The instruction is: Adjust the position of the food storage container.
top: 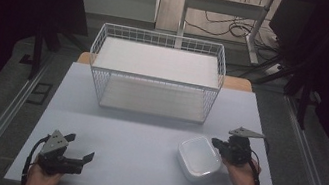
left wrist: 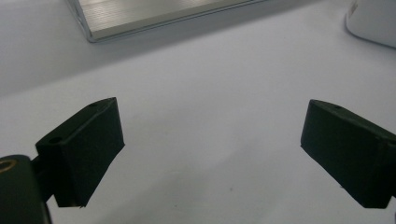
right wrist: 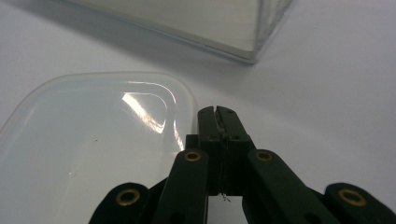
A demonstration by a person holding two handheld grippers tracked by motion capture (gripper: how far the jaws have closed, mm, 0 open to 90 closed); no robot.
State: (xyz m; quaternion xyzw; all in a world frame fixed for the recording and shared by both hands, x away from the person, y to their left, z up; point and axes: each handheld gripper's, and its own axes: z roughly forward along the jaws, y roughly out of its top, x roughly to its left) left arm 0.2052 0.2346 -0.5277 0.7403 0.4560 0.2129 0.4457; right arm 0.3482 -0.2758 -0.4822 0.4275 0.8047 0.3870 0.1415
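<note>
On the right front part of the table [top: 145,135], a white lidded container [top: 198,158] is seen lying flat, its long sides skewed to the table's front edge. The right gripper [top: 217,143] is held at the container's right rim, jaws pressed together with nothing seen between them; contact with the rim cannot be told. Bare tabletop is left between container and wire basket [top: 156,73] behind it. The left gripper [top: 83,157] is kept well apart near the front left corner, jaws spread wide and empty.
</note>
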